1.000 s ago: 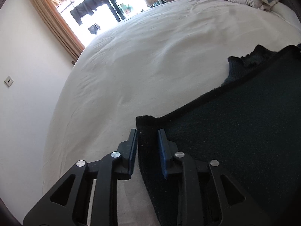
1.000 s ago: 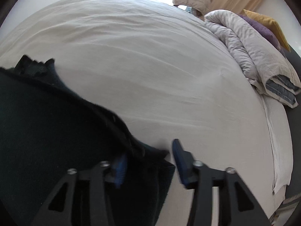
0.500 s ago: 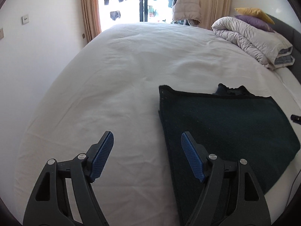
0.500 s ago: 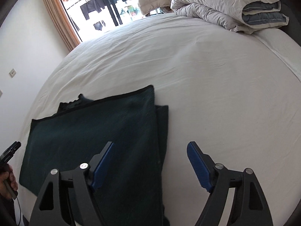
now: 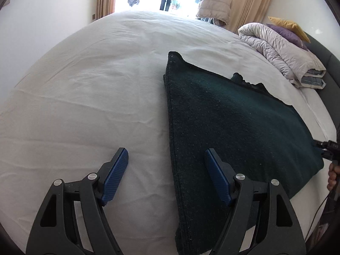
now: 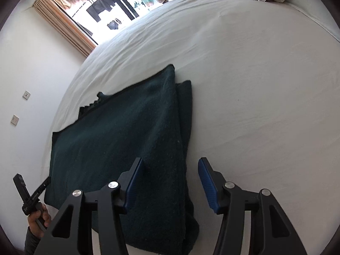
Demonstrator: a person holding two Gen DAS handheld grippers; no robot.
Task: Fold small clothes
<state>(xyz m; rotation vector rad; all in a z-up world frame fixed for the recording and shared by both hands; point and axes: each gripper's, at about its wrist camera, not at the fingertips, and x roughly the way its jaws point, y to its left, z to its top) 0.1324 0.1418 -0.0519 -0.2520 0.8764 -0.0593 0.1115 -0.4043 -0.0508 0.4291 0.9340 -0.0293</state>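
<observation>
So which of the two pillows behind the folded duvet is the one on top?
The yellow pillow is on top; the purple pillow lies under it, directly on the duvet.

Your left wrist view looks steeply down along the left gripper from close above the bed, facing the window at the frame's top. Your right wrist view looks down along the right gripper, window at upper left. Both share the dark green garment, which fills the lower right in the left view and the lower left in the right.
</observation>
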